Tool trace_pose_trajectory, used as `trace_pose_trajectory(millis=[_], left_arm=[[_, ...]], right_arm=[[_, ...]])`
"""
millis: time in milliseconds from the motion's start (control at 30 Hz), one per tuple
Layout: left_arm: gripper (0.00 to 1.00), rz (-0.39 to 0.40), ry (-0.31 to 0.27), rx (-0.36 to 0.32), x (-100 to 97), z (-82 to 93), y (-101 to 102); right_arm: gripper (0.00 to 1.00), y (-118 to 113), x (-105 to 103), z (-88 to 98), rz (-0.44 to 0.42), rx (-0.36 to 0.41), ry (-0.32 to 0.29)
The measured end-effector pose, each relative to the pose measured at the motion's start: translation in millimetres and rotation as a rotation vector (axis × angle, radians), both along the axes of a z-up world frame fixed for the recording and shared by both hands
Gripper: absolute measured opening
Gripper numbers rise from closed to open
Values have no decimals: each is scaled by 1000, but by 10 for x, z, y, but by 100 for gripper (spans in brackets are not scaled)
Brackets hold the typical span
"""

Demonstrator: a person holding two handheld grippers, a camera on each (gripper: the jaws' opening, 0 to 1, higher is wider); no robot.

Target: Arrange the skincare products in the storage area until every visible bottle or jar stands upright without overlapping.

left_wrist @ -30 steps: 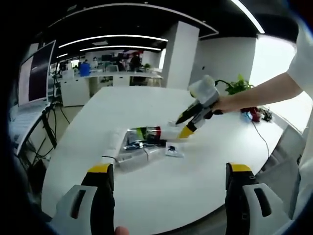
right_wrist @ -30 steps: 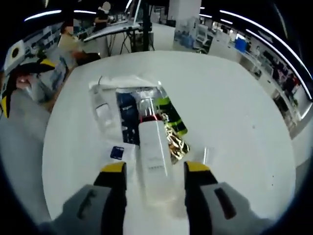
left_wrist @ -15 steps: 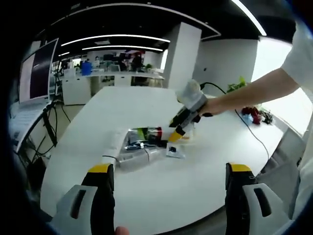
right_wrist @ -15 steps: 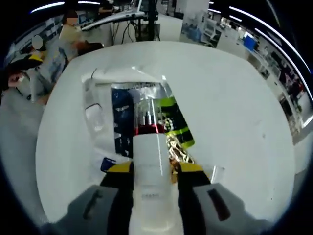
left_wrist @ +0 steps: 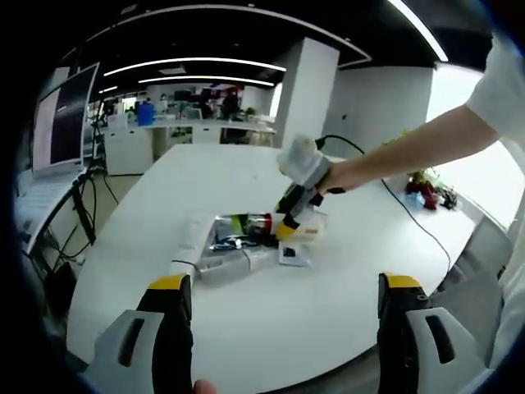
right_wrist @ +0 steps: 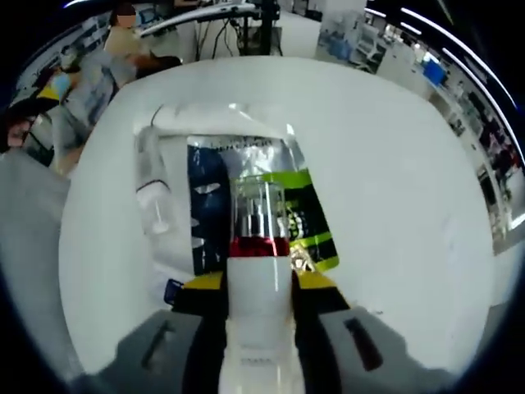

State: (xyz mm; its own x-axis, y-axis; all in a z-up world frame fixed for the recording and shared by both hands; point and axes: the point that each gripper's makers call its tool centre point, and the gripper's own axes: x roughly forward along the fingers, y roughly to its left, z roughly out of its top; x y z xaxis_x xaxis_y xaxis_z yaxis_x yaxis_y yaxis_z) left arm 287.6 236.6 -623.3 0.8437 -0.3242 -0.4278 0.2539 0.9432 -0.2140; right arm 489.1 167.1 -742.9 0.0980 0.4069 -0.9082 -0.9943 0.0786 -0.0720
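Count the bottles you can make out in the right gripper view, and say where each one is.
2. A white bottle with a red band and clear cap sits clamped in the right tool; a clear bottle lies at the pile's left edge. The sachets may hide more.

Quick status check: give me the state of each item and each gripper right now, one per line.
White bottle: clamped in the right gripper, clear cap and red band pointing away.
Right gripper: shut on the white bottle.
Left gripper: open, holding nothing.
Clear tray: on the table, sachets lying flat inside.
Green sachet: lying flat.
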Motion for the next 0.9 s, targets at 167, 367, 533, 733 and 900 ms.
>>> trace_pose_trajectory(millis=[167,367,533,733,900], left_arm=[[92,0,-1,1,6,-7,4],[92,-2,-2,2,4,6,-8],[92,-3,-2,1,4,18,-14],[92,0,-4,4,2,40,-17],[92,-3,-7,8,-1,55,-28]], right_arm=[[30,-12,-2,-9,37,-18,1],[30,-18,7,-11,29,-12,-7],[29,-18,12,1,25,-10,-34],[29,-54,-6,66,20,-3,-53],[29,-136,-2,164,-39,36,-55]])
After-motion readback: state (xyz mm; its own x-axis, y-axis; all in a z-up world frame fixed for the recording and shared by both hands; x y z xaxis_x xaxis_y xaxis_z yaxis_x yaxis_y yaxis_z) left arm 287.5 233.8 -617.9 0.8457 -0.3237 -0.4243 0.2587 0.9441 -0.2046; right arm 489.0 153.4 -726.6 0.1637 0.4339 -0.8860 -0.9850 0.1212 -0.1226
